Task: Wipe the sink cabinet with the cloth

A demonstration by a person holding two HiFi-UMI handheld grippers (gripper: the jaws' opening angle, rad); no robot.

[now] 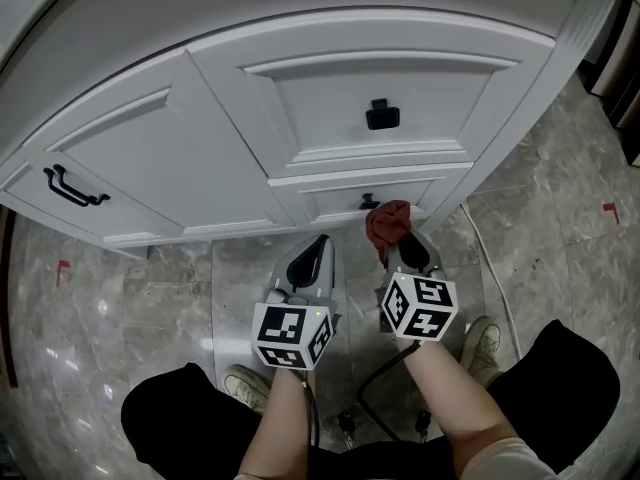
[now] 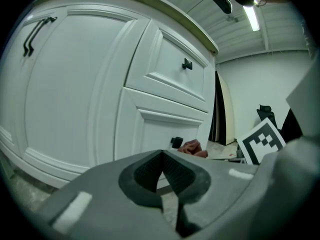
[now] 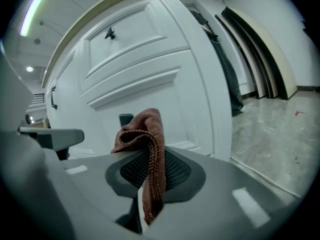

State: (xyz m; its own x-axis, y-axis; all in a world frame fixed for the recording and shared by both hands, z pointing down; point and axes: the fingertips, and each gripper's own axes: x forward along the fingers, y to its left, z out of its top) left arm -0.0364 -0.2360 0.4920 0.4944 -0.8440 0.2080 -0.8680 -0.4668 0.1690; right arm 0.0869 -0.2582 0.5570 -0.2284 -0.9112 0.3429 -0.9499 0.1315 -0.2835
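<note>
Ahead of the right gripper (image 1: 405, 253), we hold the cloth (image 1: 388, 226) clamped, near the cabinet (image 1: 330, 88); left gripper (image 1: 316, 246) closed, empty.

Head view looks steeply down on the sink cabinet (image 1: 330, 98) and floor (image 1: 560, 238); both gripper views sit low, close, facing that cabinet front; all share its lower knob (image 1: 368, 201)

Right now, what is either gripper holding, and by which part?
Right gripper pinches the cloth by a fold, the rest bunched past the jaws; left gripper holds nothing.
</note>
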